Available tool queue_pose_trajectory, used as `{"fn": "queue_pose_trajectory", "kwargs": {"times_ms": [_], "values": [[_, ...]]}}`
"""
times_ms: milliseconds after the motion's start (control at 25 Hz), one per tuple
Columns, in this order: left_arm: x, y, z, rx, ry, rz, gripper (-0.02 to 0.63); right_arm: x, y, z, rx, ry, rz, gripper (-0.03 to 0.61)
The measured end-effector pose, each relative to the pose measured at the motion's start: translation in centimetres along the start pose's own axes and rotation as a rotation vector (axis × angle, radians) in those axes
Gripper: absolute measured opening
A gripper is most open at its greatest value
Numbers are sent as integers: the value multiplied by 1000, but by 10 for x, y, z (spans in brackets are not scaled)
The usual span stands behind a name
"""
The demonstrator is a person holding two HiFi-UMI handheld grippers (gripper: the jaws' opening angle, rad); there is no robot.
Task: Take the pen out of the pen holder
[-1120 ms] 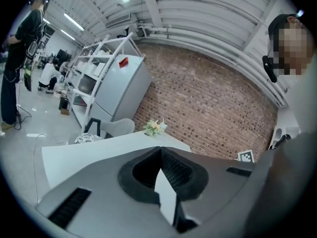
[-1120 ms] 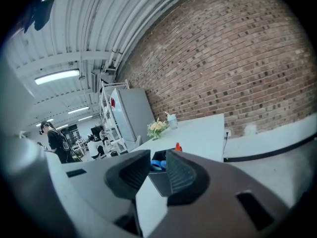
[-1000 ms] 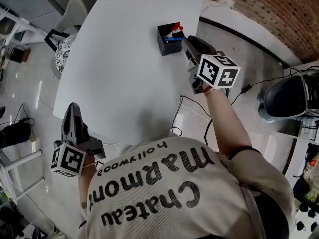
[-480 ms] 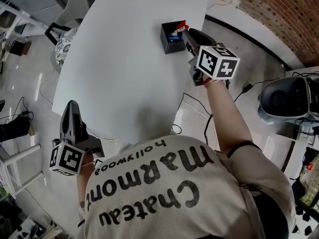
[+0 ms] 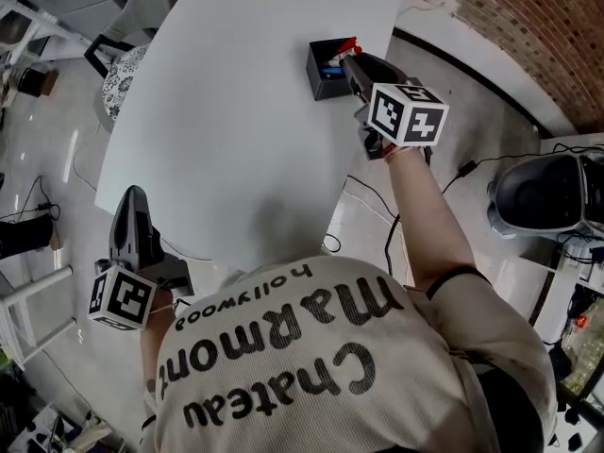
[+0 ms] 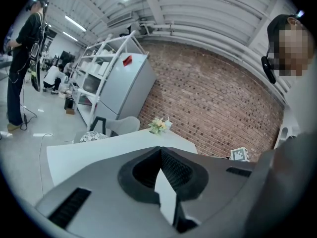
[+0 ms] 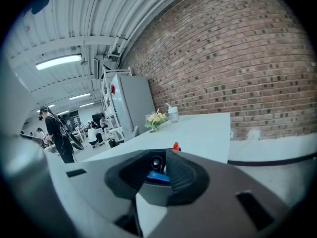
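Reach step: my right gripper (image 5: 347,60), jaws slightly parted and empty, noses the holder (image 5: 324,79) at the table's (image 5: 236,111) right edge, pen (image 5: 348,44) inside; next, pinch and lift straight; left gripper (image 5: 129,217) clenched, idle.

A beige short-sleeved T-shirt (image 5: 377,394) is worn, printed across with large dark lettering (image 5: 283,347). The left gripper (image 5: 132,196) and the right gripper (image 5: 347,60) are cased in smooth light-grey shells and lined with black ribbed pads (image 6: 174,170). At the end of each gripper nearer the T-shirt a white cube is mounted, the left cube (image 5: 123,297) and the right cube (image 5: 408,113), each marked with black square patterns.
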State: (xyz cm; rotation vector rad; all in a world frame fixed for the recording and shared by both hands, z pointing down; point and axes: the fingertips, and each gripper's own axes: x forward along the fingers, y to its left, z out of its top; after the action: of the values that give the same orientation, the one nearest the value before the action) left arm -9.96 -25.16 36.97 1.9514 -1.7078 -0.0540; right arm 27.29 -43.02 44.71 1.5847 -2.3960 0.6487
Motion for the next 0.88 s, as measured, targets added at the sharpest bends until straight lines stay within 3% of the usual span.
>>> {"fn": "queue_pose_trajectory", "kwargs": {"times_ms": [880], "values": [[-16, -8, 0, -3, -26, -6, 0, -11, 6, 6, -37, -6, -18, 72]]}}
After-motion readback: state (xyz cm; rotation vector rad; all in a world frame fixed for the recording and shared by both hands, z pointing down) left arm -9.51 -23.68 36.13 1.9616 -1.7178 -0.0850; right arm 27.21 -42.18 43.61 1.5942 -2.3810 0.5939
